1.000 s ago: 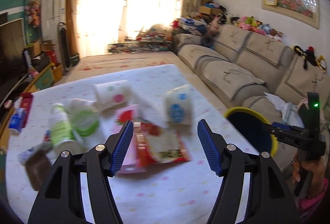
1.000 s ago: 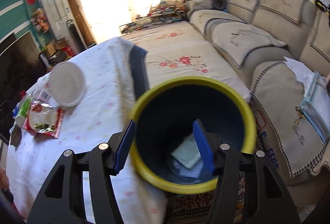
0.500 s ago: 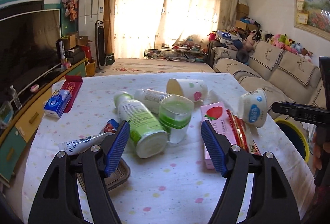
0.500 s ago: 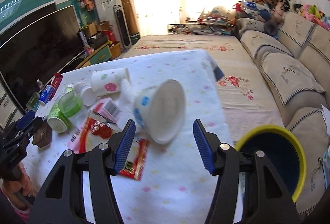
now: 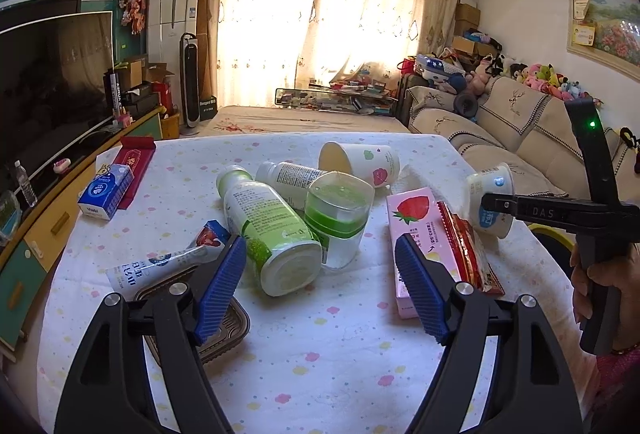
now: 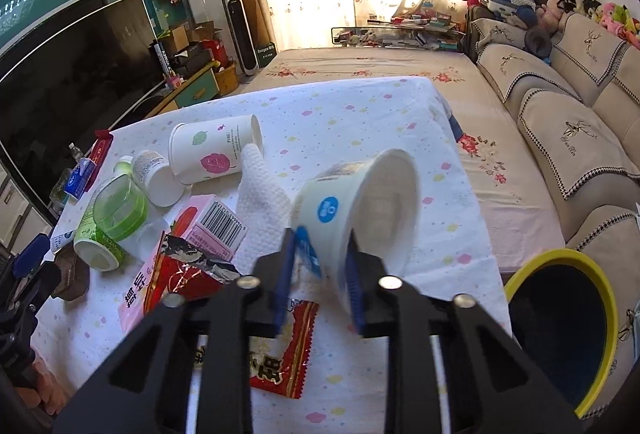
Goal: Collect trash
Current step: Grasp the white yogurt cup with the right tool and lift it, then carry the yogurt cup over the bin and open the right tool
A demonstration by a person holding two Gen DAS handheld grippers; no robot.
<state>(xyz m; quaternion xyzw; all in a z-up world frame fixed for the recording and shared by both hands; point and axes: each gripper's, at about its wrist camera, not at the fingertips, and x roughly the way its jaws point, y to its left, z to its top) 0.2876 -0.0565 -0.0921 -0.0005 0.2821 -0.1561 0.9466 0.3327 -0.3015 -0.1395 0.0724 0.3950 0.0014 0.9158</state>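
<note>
My right gripper (image 6: pixel 320 274) is shut on a white yogurt cup (image 6: pixel 360 202) with a blue logo, tilted on its side above the table; it also shows in the left wrist view (image 5: pixel 490 198). The yellow-rimmed blue trash bin (image 6: pixel 560 330) stands on the floor to the right of the table. My left gripper (image 5: pixel 320 282) is open and empty, low over the table in front of a lying green-labelled bottle (image 5: pixel 272 234) and a clear green container (image 5: pixel 338 222). A pink strawberry carton (image 5: pixel 412 230) and a red snack wrapper (image 5: pixel 468 246) lie to its right.
A paper cup (image 5: pixel 360 162), a second white bottle (image 5: pixel 288 178), a toothpaste-like tube (image 5: pixel 160 262), a brown tray (image 5: pixel 216 326), a blue tissue pack (image 5: pixel 106 190) and a white paper towel (image 6: pixel 260 194) lie on the table. A sofa (image 6: pixel 560 106) runs along the right.
My right gripper swung from over the bin back to the table and closed on the yogurt cup. My left gripper turned left toward the bottles and stayed open.
</note>
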